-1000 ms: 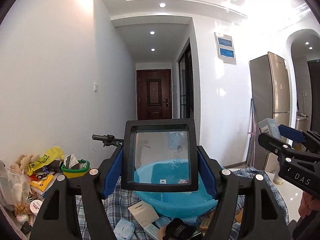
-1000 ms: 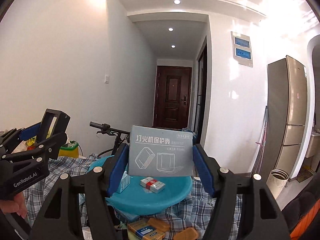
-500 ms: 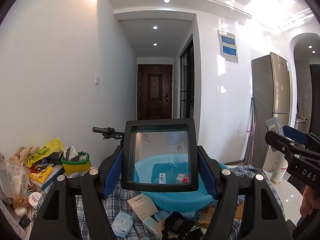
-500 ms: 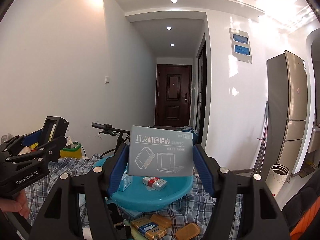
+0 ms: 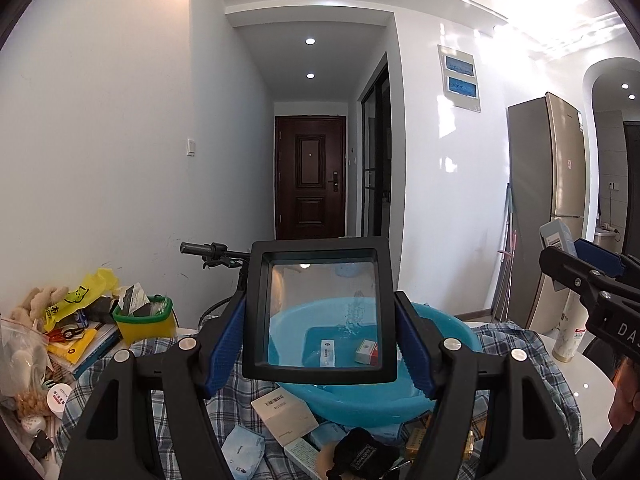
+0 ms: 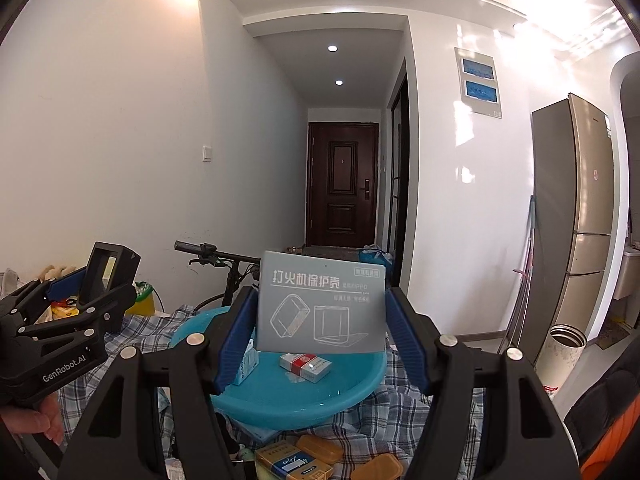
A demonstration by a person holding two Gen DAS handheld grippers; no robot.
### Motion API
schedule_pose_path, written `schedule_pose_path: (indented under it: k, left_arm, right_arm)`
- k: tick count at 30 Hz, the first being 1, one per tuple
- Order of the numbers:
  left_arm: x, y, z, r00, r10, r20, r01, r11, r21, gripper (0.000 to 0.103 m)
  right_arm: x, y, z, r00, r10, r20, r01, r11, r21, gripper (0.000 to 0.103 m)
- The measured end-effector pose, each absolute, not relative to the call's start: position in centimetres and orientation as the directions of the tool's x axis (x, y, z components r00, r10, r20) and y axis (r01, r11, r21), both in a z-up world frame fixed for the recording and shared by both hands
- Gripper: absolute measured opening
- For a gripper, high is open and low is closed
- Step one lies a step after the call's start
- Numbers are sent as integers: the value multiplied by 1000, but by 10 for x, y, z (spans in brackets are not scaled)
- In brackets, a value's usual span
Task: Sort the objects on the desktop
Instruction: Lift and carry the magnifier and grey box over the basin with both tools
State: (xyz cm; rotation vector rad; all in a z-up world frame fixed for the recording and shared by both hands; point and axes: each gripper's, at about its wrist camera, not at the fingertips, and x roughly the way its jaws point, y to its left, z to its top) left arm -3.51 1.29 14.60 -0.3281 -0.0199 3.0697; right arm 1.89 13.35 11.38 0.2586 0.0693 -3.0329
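Two hand-held grippers hang side by side over the bench [image 5: 588, 384], each already loaded, and both face the blue basin [image 5: 440, 324] that sits on the checked cloth [image 5: 532, 344] straight ahead and a little below their fingertips. Judging by the small packs already lying in the basin, it is the sorting target, so the coming move turns on that forward-and-down line from jaws to bowl.

The left hand-held gripper [image 5: 320, 332] is clamped on a black-framed clear case [image 5: 320, 316], its blue pads pressing the frame's two side edges. The case stands upright with its long axis vertical, its lower edge hanging over the basin's near rim, so the bowl's floor shows through its window.

The right hand-held gripper [image 6: 320, 320] is closed on a grey printed box [image 6: 320, 304], held by its short ends, long axis running across between the fingers, face turned to the camera. Its bottom edge is above the basin's interior, just over the red-and-white pack [image 6: 306, 366] lying there.

Neither load touches the basin as far as can be seen. The right one looks the nearer to a drop, being already over the bowl's middle; the left seems to need a little more reach forward. Other small boxes lie loose on the cloth in front of the basin.
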Motion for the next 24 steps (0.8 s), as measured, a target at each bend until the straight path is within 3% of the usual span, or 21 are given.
schedule_pose_path:
  k: [9, 13, 17, 20, 24]
  left_arm:
    - [-98, 9, 143, -960, 87, -267, -72, -995, -67, 72]
    - [-122, 10, 145, -967, 66, -245, -58, -998, -40, 72]
    - [-156, 6, 150, -965, 96, -246, -74, -993, -97, 72]
    - [-172, 15, 158, -980, 40, -195, -34, -999, -31, 72]
    - [-192, 29, 166, -985, 62, -162, -61, -998, -7, 72]
  right_arm:
    - [-24, 128, 110, -986, -55, -160, 64, -996, -56, 64]
    - [-53, 124, 111, -983, -35, -179, 47, -997, -65, 64]
    - [-88, 128, 112, -974, -18, -228, 26, -999, -28, 64]
    - [-112, 132, 112, -966, -30, -257, 34, -999, -9, 64]
    - [-138, 125, 112, -968, -16, -251, 36, -997, -73, 64]
